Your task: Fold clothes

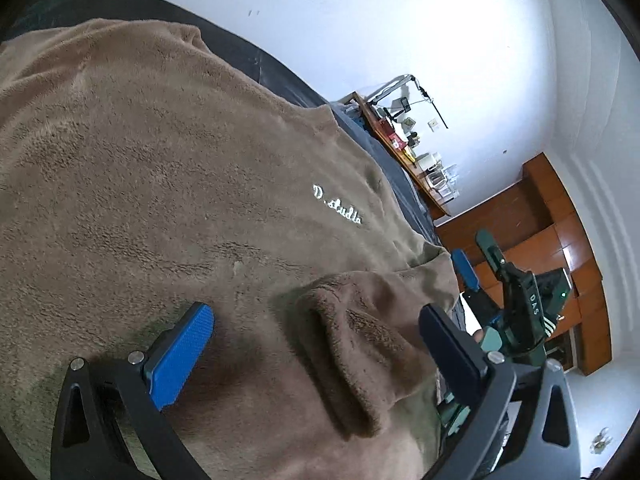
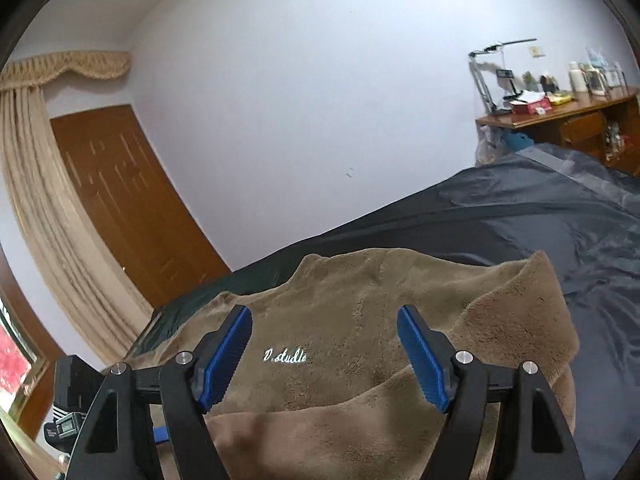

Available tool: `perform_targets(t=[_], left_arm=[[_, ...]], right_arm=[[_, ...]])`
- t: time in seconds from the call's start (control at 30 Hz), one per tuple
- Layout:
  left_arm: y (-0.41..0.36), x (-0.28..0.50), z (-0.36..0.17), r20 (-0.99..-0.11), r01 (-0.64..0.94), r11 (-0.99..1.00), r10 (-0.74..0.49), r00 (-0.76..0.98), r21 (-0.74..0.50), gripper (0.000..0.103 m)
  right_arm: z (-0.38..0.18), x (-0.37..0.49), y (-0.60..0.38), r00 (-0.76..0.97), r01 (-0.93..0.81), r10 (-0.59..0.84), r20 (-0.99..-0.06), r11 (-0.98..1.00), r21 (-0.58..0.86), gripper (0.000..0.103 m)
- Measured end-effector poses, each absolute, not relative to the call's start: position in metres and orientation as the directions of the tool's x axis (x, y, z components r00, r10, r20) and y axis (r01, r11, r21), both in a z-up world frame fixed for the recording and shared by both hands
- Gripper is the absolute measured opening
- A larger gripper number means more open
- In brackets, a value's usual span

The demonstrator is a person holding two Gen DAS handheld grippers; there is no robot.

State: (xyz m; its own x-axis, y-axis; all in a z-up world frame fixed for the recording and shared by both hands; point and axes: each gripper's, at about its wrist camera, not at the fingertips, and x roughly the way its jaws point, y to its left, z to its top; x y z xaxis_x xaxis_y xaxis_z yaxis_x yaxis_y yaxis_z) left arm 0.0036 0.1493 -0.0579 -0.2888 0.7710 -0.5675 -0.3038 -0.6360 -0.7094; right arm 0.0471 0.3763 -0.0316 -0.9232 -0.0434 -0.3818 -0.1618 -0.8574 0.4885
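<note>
One brown plush fleece garment (image 1: pixel 168 168) with white embroidered script on its chest lay spread over a bed covered in a dark, sheeny sheet (image 2: pixel 520 220), and both tools hung just above it. On the left, the left hand-held gripper (image 1: pixel 316 344) had its blue-padded fingers spread wide, straddling a raised, rolled-up ridge of the cloth near the garment's edge without pinching it. Further right, the right hand-held gripper (image 2: pixel 324 356) was likewise spread, empty, with the script showing between its fingers and a doubled-over flap of fleece lying below it. Judging by the deep pile and the way it bunched and slumped, the cloth looked soft, thick and limp, light enough for one pinch yet bulky, so a fold would likely spring loose unless pressed flat. Its nap should grip the ribbed pads well, while the slick sheet beneath might let the whole piece slide. Sensible holds seemed the raised ridge and the doubled edge, where cloth stood proud of the bed.
</note>
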Motion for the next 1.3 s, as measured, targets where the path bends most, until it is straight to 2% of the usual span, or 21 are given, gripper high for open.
perform_targets(t=[0.13,0.33,0.4,0.43,0.47,0.5,0.53,0.57,0.6,0.63,0.83,1.13,1.3], left_arm=[[0.167,0.000,-0.052,-0.602,-0.331,-0.649,0.760,-0.246,-0.684,0.103],[0.210,0.003,-0.046,-0.686,-0.445,-0.704,0.689,-0.235,-0.554,0.102],[0.220,0.006,-0.046,-0.710,-0.474,-0.724,0.657,-0.254,-0.501,0.081],[0.221,0.005,-0.046,-0.722,-0.473,-0.738,0.639,-0.265,-0.481,0.076],[0.220,0.002,-0.047,-0.728,-0.468,-0.747,0.630,-0.271,-0.473,0.064],[0.219,-0.001,-0.049,-0.735,-0.455,-0.755,0.623,-0.270,-0.473,0.047],[0.218,-0.004,-0.050,-0.741,-0.443,-0.762,0.616,-0.268,-0.473,0.039],[0.218,-0.007,-0.052,-0.745,-0.431,-0.763,0.616,-0.257,-0.482,0.027],[0.216,-0.010,-0.054,-0.746,-0.420,-0.762,0.619,-0.246,-0.493,0.018],[0.215,-0.012,-0.053,-0.748,-0.412,-0.764,0.617,-0.245,-0.496,0.016],[0.205,-0.028,-0.008,-0.704,-0.417,-0.787,0.604,-0.374,-0.454,0.014],[0.123,-0.065,0.085,-0.594,-0.351,-0.851,0.524,-0.610,-0.391,0.013],[0.073,-0.087,0.086,-0.629,-0.243,-0.895,0.437,-0.643,-0.373,0.014]], right_arm=[[-0.020,0.068,0.383,-0.938,-0.196,0.018,-0.347,-0.852,0.485,0.077],[-0.001,0.096,0.378,-0.955,-0.259,0.173,-0.239,-0.881,0.396,0.077],[0.000,0.099,0.377,-0.955,-0.269,0.193,-0.225,-0.883,0.385,0.077],[0.001,0.099,0.377,-0.955,-0.271,0.198,-0.220,-0.883,0.384,0.077],[0.000,0.100,0.378,-0.956,-0.272,0.198,-0.218,-0.880,0.389,0.077],[0.000,0.100,0.379,-0.956,-0.271,0.198,-0.216,-0.877,0.397,0.077],[0.000,0.101,0.381,-0.957,-0.270,0.197,-0.214,-0.874,0.404,0.077],[0.000,0.103,0.382,-0.957,-0.272,0.200,-0.211,-0.871,0.409,0.077],[0.001,0.104,0.384,-0.956,-0.275,0.204,-0.208,-0.869,0.412,0.077],[-0.001,0.105,0.384,-0.956,-0.279,0.210,-0.205,-0.867,0.413,0.077],[0.003,0.119,0.389,-0.943,-0.330,0.277,-0.185,-0.847,0.416,0.077],[0.004,0.126,0.405,-0.907,-0.421,0.362,-0.216,-0.795,0.436,0.077],[0.000,0.116,0.402,-0.896,-0.436,0.352,-0.270,-0.810,0.392,0.077]])
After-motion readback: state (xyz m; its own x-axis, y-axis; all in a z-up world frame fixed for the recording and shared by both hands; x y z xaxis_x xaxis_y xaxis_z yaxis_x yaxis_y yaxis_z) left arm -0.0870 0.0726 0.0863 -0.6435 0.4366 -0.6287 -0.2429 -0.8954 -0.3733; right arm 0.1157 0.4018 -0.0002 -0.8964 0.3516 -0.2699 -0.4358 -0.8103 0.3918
